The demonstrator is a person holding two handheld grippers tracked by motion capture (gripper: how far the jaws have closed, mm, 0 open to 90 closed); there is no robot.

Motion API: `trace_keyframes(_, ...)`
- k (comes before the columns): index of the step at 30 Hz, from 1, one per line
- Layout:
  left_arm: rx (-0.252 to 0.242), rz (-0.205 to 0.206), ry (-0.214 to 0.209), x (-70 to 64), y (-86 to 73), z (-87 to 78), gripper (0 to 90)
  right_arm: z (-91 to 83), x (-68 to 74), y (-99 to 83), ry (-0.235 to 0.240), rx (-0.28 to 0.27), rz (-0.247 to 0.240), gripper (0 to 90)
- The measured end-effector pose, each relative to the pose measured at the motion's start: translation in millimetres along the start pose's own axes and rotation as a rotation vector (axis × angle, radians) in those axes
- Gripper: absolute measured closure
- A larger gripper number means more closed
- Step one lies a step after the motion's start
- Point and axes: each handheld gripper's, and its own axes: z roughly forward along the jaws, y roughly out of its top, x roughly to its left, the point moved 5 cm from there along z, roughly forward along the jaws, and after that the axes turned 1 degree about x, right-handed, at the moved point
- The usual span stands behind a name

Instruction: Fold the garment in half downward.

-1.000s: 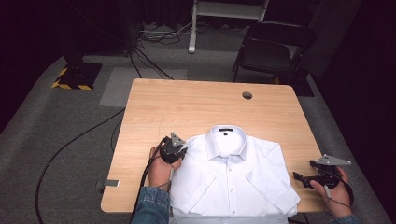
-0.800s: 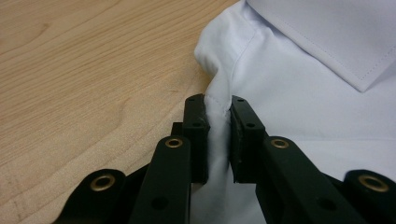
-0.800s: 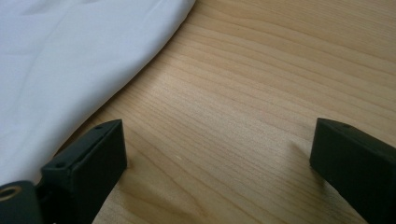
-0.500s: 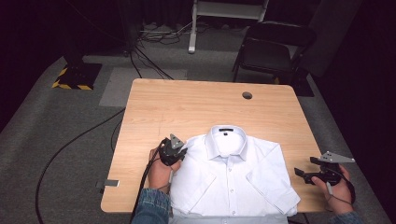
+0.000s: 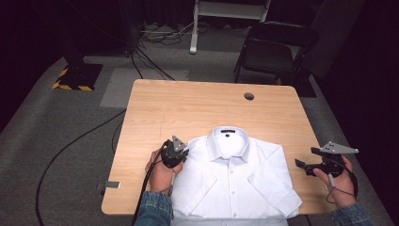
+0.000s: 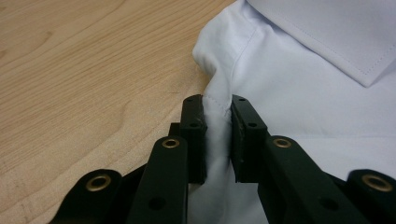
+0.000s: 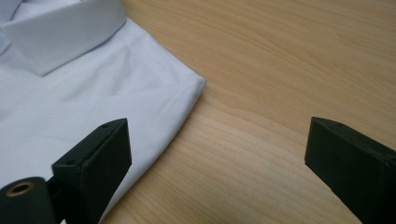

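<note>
A white short-sleeved dress shirt (image 5: 233, 181) lies front-up and buttoned on the near half of the wooden worktop (image 5: 188, 106), collar away from the person, both sleeves folded in over the chest; the left gripper (image 5: 181, 153) sits at the shirt's left shoulder edge, and in the left gripper view its jaws are nearly together with a raised ridge of the shoulder fabric (image 6: 217, 116) pinched between them, so it is holding the cloth; the right gripper (image 5: 303, 165) hovers just off the shirt's right edge with its jaws wide and nothing between them, the shirt's right shoulder corner (image 7: 198, 84) lying ahead of it in the right gripper view; the step in hand looks like taking both shoulders for a lift or fold; to do it well, the right gripper should probably come in low along the worktop and slide one jaw under the folded corner so that every layer is caught, matching the left's bite by the seam; both grips would best be level before any lift, since an uneven pull could skew the collar or spill the tucked sleeves; a shallow pinch on the left may slip, so a deeper bite there seems wise.
</note>
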Motion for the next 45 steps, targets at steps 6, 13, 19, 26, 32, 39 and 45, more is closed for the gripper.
trace_keyframes(6,0.000,0.008,0.008,-0.8,0.0,-0.1,77.2,3.9,0.8,14.3,0.000,-0.003,-0.023,8.1)
trace_keyframes(13,0.000,0.004,0.007,-0.6,0.0,0.0,76.8,10.4,3.5,25.4,-0.002,-0.013,-0.044,9.3)
trace_keyframes(19,-0.001,0.011,0.012,-1.1,0.0,0.0,76.9,20.1,5.3,30.9,-0.015,-0.011,-0.047,8.8)
trace_keyframes(26,-0.001,0.020,0.021,-1.9,0.0,-0.1,76.9,41.6,-1.6,30.8,-0.065,0.021,-0.027,10.2)
trace_keyframes(32,-0.002,0.016,0.018,-1.6,0.1,0.0,76.7,56.7,-7.2,28.4,-0.099,0.047,-0.015,10.7)
trace_keyframes(39,-0.002,0.016,0.018,-1.6,0.1,0.0,76.6,70.9,-15.0,25.1,-0.141,0.078,-0.008,10.7)
trace_keyframes(45,-0.002,0.018,0.020,-1.8,0.0,0.0,76.6,79.4,-18.4,22.5,-0.161,0.098,0.000,10.7)
